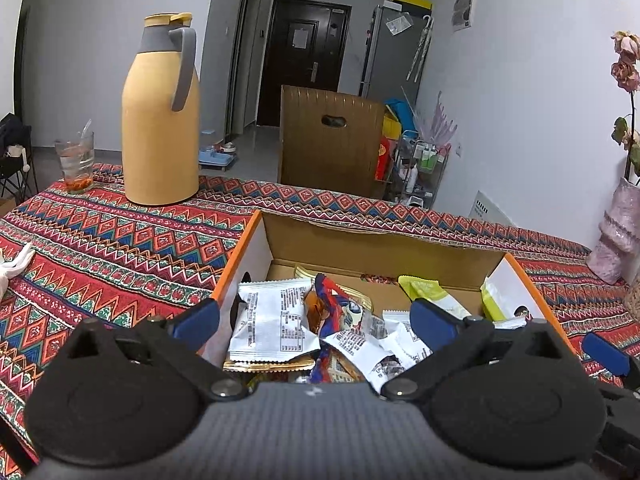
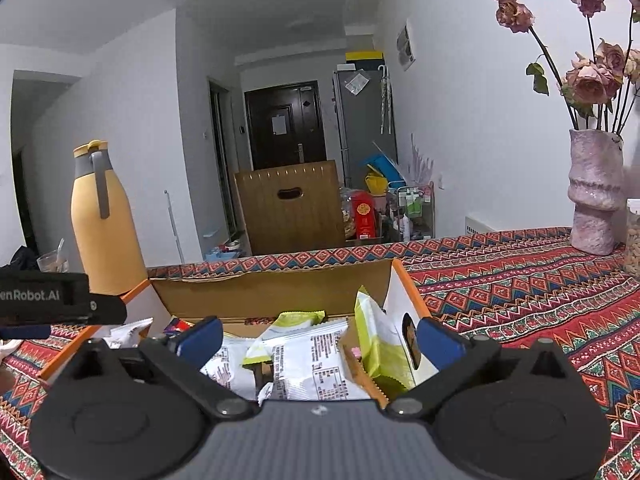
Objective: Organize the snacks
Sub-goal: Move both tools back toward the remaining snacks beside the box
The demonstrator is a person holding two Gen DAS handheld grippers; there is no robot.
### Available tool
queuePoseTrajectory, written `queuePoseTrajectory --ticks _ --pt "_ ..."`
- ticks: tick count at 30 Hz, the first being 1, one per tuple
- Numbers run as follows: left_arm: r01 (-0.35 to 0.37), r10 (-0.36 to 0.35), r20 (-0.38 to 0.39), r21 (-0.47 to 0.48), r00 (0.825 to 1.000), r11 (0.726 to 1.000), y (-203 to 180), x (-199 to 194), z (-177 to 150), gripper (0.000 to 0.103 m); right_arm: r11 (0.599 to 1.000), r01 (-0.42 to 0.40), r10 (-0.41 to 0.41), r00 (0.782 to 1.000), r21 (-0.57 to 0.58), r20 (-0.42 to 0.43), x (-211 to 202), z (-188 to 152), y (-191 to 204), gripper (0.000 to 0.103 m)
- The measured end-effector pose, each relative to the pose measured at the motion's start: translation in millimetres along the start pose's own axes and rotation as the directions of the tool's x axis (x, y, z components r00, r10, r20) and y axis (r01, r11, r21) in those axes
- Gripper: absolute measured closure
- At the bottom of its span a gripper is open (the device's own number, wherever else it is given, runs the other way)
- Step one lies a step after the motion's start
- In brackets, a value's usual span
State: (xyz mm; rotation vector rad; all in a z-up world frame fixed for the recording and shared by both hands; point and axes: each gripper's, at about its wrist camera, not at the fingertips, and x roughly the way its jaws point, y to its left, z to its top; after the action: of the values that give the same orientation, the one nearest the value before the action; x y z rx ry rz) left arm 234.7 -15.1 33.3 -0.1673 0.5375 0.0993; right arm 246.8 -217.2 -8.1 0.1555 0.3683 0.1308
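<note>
An open cardboard box (image 1: pixel 384 248) with orange edges sits on the patterned tablecloth and holds several snack packets. In the left wrist view a white printed packet (image 1: pixel 272 320), a red-and-blue one (image 1: pixel 332 304) and yellow-green ones (image 1: pixel 432 292) lie inside. My left gripper (image 1: pixel 314 326) hovers over the box's near side, open wide, its blue pads touching nothing. In the right wrist view my right gripper (image 2: pixel 320 340) is likewise open above a white packet (image 2: pixel 312 360) and a green packet (image 2: pixel 376 344) leaning on the box wall (image 2: pixel 272 292).
A tall yellow thermos (image 1: pixel 160 120) and a glass with a straw (image 1: pixel 76 164) stand at the table's far left. A pink vase of dried roses (image 2: pixel 594 192) and a jar (image 2: pixel 632 236) stand far right. A brown chair back (image 1: pixel 328 140) is beyond the table. A white-gloved hand (image 1: pixel 16 264) rests left.
</note>
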Motion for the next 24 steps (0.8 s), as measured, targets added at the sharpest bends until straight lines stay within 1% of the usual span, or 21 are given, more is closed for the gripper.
queuePoseTrajectory --ticks 9,13,19,24 --pt "0.002 -0.002 0.004 0.011 1.000 1.000 -3 -11 5 0.000 1.000 0.016 -0.016 0.999 -0.011 0.033 -9 6 1 0.000" --pt "0.021 -0.021 0.001 0.010 1.000 1.000 -2 -22 10 0.000 0.999 0.028 -0.027 0.998 -0.022 0.050 -19 12 2 0.000" --pt "0.033 -0.032 -0.004 0.018 0.999 0.999 4 -40 11 0.000 0.999 0.028 -0.027 0.999 -0.037 0.035 -36 11 5 0.000" --pt "0.029 -0.028 -0.034 0.044 0.999 0.999 14 -48 3 0.000 0.998 0.015 -0.015 1.000 -0.061 0.005 -49 4 11 0.000"
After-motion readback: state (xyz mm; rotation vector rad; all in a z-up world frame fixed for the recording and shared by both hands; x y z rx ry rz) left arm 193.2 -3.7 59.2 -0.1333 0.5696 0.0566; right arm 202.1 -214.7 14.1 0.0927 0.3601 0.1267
